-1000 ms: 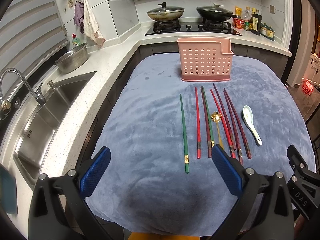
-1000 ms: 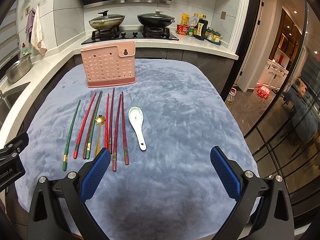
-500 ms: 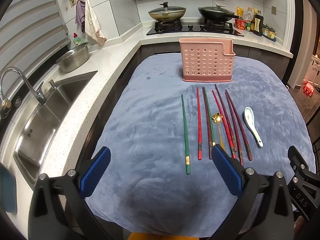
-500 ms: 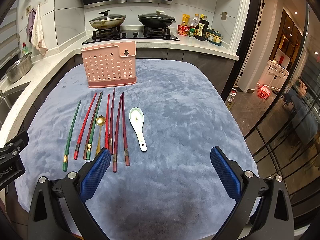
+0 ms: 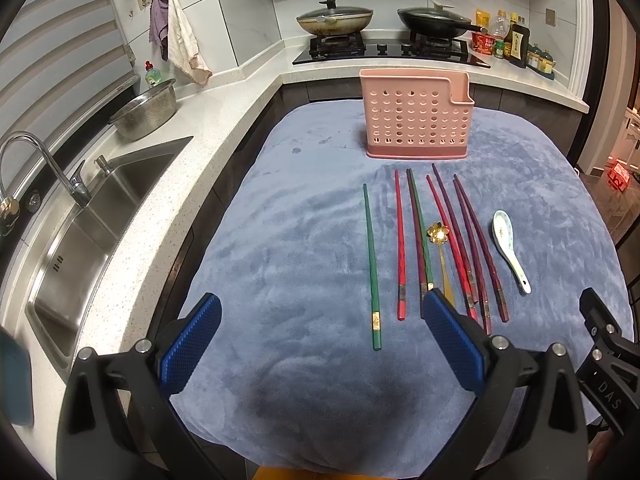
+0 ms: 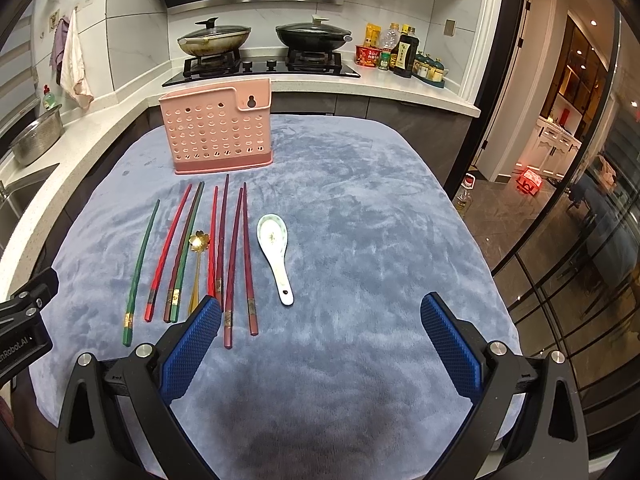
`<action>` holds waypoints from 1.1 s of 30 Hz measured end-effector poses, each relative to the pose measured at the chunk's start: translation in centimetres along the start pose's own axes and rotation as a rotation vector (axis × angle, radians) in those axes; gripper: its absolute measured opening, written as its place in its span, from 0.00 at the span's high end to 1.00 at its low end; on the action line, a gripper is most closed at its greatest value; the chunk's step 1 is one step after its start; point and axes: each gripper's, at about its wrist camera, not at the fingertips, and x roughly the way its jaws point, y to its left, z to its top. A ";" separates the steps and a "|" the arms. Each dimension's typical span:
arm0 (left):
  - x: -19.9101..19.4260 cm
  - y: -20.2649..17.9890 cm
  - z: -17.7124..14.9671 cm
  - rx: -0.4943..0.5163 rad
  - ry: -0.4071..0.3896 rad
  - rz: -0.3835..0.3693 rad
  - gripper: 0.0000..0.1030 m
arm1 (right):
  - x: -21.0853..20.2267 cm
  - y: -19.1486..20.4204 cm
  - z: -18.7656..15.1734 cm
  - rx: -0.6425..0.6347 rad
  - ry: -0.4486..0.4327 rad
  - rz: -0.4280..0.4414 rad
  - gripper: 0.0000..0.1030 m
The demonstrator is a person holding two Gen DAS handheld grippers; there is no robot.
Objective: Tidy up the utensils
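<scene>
On a blue-grey fleece cloth (image 5: 280, 240) spread over a kitchen table, a row of utensils lies in front of a pink perforated utensil holder (image 5: 416, 120), which stands upright at the cloth's far edge. Seven chopsticks lie side by side, tips toward the holder: a lone green chopstick (image 5: 372, 268) at the left, set a little apart, then a red chopstick (image 5: 400, 244), a dark red and green pair (image 5: 420, 240) lying against each other, and three more red and maroon chopsticks (image 5: 468, 240) fanned close together. A gold flower-shaped spoon (image 5: 438, 236) rests among them, between the pair and the fan. A white ceramic soup spoon (image 6: 274, 252) lies bowl-up just right of the row, apart from it.

Both claws hover low over the near edge of the cloth, spread wide and holding nothing. The left gripper (image 5: 320, 340) sits in front of the green chopstick's near end, its right blue pad overlapping the ends of the middle chopsticks in the left wrist view. The right gripper (image 6: 320, 340) faces bare cloth right of the soup spoon.

Beyond the table, two lidded pans (image 6: 264, 36) sit on the stove, and a steel sink (image 5: 80, 232) lies at the left.
</scene>
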 end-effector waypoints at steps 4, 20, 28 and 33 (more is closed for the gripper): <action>0.6 0.0 0.1 -0.001 0.009 0.001 0.06 | 0.5 -0.2 0.0 -0.001 0.004 0.001 0.07; 10.6 2.3 -2.8 -0.094 0.203 -0.082 0.06 | 7.3 -1.0 0.5 0.002 0.085 0.017 0.18; 11.8 1.8 -2.6 -0.088 0.217 -0.101 0.06 | 11.4 -0.5 1.0 0.026 0.166 0.077 0.42; 12.3 1.8 -2.4 -0.094 0.223 -0.119 0.07 | 13.4 -0.1 1.3 0.047 0.206 0.114 0.57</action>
